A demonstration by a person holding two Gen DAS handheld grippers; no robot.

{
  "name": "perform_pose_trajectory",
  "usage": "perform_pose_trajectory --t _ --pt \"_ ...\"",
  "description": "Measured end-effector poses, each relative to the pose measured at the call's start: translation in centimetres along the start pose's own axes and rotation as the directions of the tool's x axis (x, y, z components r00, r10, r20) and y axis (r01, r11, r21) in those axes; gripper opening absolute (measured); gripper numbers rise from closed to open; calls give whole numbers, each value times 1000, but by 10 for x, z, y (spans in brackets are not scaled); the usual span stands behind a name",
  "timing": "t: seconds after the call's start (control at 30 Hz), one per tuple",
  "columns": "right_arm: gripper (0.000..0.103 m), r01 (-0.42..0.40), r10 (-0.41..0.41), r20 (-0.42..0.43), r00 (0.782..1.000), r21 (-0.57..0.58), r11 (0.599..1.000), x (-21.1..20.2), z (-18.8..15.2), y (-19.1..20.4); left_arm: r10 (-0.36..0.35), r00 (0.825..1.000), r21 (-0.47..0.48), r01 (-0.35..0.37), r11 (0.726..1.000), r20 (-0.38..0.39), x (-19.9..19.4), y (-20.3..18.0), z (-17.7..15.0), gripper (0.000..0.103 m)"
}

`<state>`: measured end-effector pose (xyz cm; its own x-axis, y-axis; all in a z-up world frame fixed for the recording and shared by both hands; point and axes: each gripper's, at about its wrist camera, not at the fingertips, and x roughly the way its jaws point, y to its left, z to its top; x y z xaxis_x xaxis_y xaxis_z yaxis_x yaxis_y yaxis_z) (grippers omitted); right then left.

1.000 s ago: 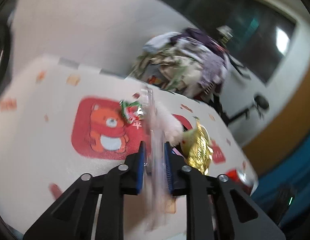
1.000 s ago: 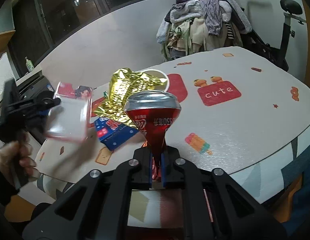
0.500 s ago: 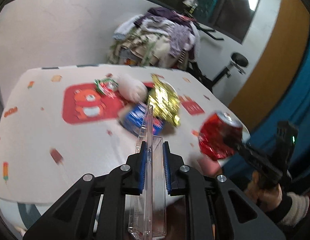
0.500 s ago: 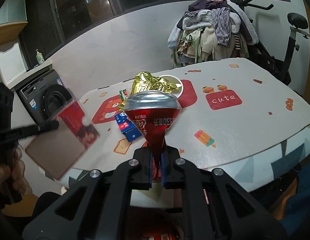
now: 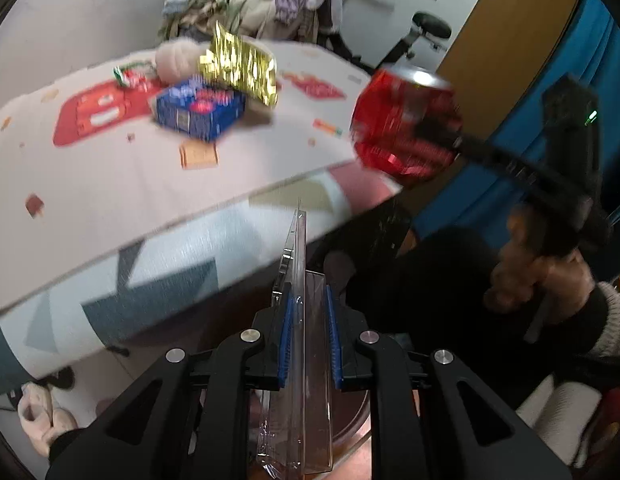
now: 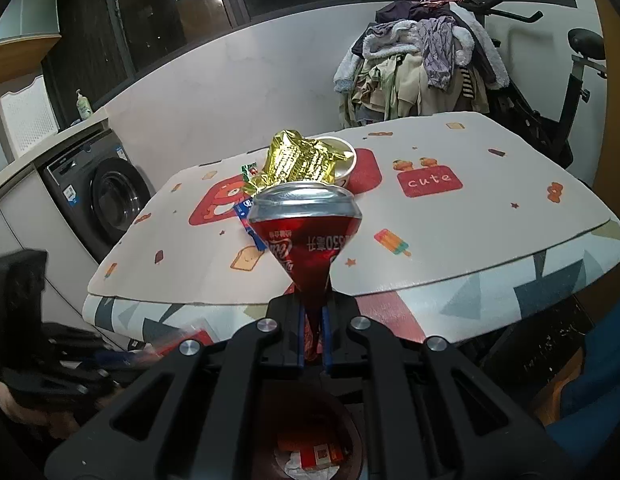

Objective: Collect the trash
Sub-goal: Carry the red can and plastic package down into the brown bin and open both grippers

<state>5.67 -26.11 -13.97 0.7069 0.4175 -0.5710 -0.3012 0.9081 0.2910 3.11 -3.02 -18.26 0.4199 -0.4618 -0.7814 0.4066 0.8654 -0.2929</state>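
Observation:
My left gripper (image 5: pixel 307 340) is shut on a clear plastic blister pack (image 5: pixel 297 264) that stands edge-on between the blue pads, below the table's front edge. My right gripper (image 6: pixel 312 336) is shut on the flattened bottom of a crushed red can (image 6: pixel 305 236), held up in front of the table. That can (image 5: pixel 406 120) also shows at the right of the left wrist view, gripped by a hand (image 5: pixel 542 276). A brown bin (image 6: pixel 352 428) holding paper and a red box sits right beneath both grippers. In the right wrist view the left gripper (image 6: pixel 49 352) is a blur at lower left.
On the patterned table (image 6: pixel 470 220) lie a gold foil wrapper (image 5: pixel 239 66), a blue box (image 5: pixel 199 108), a green-red wrapper (image 5: pixel 131 74) and a paper bowl (image 6: pixel 344 160). A washing machine (image 6: pixel 105 200) stands left, a clothes pile (image 6: pixel 422 64) and exercise bike (image 6: pixel 570 80) behind. Slippers (image 5: pixel 41 416) lie on the floor.
My left gripper has carried the clear pack off the table, sinking and tipping down past the front edge. The right gripper has pulled back from the table with the can.

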Motion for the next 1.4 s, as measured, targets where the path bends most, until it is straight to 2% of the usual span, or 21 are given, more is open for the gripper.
perform_pose_trajectory --t 0.27,0.37,0.4,0.47,0.6,0.67,0.77,0.83,0.93,0.97,1.1,1.23,1.4 --pt "10 7 -7 -22 1000 2 1000 4 -6 -2 7 994 30 -4 1000 -109 41 1 -14 16" --pt "10 7 -7 -30 1000 1 1000 6 -8 -2 13 992 32 -9 999 -123 49 2 -16 18" --pt "10 6 -6 -34 999 0 1000 7 -9 -2 4 993 27 0 1000 -122 50 4 -16 22" --pt "10 4 -4 -43 999 -3 1000 9 -11 -2 13 995 33 -10 999 -95 46 5 -16 53" --pt "10 -6 5 -73 997 -12 1000 15 -18 0 37 999 16 -37 999 -13 23 7 -13 66" --pt "10 -15 14 -91 996 -15 1000 18 -22 2 76 996 0 -76 997 39 8 9 -11 77" --pt "10 -38 34 -128 991 -26 999 25 -30 8 138 982 -20 -137 990 125 -20 12 -12 88" --pt "10 -59 52 -156 986 -39 998 30 -35 15 175 970 -29 -173 985 169 -32 13 -12 91" --pt "10 -94 79 -197 977 -67 993 36 -42 26 241 942 -48 -236 971 234 -53 13 -17 94" --pt "10 -104 86 -208 974 -74 992 37 -44 28 269 927 -52 -265 963 260 -61 13 -21 95" --pt "10 -151 111 -290 951 -119 981 48 -55 43 319 895 -60 -317 947 311 -71 9 -35 96" --pt "10 -174 97 -362 927 -188 966 60 -69 59 351 884 -103 -336 936 309 -70 14 -47 96" --pt "10 -198 59 -452 890 -266 943 73 -87 76 349 887 -188 -304 934 302 -74 32 -50 96"
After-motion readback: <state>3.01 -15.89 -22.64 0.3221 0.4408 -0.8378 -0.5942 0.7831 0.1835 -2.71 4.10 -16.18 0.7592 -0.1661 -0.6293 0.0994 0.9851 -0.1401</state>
